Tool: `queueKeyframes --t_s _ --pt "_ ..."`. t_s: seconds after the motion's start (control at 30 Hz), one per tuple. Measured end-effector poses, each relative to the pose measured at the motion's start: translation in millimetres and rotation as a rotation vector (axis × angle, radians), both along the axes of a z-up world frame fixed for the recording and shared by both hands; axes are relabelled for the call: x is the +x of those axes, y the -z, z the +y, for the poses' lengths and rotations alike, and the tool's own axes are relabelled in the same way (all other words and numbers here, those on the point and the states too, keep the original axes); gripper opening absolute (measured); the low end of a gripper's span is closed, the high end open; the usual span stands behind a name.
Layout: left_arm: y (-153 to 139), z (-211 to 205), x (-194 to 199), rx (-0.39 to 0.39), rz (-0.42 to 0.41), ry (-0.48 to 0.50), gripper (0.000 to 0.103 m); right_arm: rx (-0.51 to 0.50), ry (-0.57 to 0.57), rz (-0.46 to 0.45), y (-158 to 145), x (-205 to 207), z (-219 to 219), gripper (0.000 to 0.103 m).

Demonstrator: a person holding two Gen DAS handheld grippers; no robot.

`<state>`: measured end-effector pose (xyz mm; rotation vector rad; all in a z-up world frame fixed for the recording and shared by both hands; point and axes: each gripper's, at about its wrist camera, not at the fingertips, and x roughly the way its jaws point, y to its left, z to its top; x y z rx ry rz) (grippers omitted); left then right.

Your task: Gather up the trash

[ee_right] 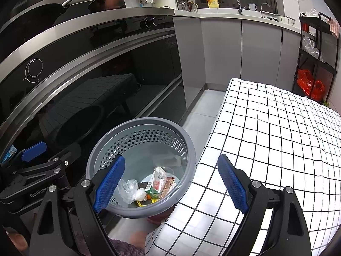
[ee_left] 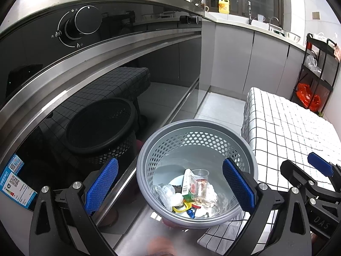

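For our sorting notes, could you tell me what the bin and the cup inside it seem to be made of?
The bin looks like matte grey moulded plastic: its wall is punched with even round holes under a smooth rim. The cup looks like thin clear plastic, since the trash behind it shows through; glass cannot be ruled out.

A grey perforated wastebasket (ee_left: 198, 132) stands on the pale tiled floor (ee_left: 221, 106), touching the checked-cloth-covered table (ee_right: 277, 128).

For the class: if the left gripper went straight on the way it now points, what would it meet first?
Most likely the grey bin. The left gripper is open and aimed down into it, so it would probably reach the clear plastic cup on top of the rubbish first, though depth is hard to judge here.
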<state>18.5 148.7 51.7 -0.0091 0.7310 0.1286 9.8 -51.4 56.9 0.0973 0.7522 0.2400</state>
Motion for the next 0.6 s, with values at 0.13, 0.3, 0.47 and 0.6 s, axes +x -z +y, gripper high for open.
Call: queueKeyframes --t_s 0.13,0.3,0.47,0.6 --pt "1.8 -0.2 0.5 0.002 0.004 0.0 0.096 0.001 0.0 0.0 0.0 -0.2 0.2 0.085" --pt "3.2 0.7 0.8 -0.001 0.006 0.002 0.096 0.002 0.0 -0.001 0.0 -0.6 0.7 0.085" --pt "3.3 1.9 2.2 -0.004 0.01 -0.002 0.096 0.003 0.0 -0.001 -0.2 -0.5 0.6 0.085" --pt "3.9 3.1 2.5 -0.002 0.012 -0.003 0.096 0.003 -0.001 -0.002 -0.1 -0.6 0.5 0.085"
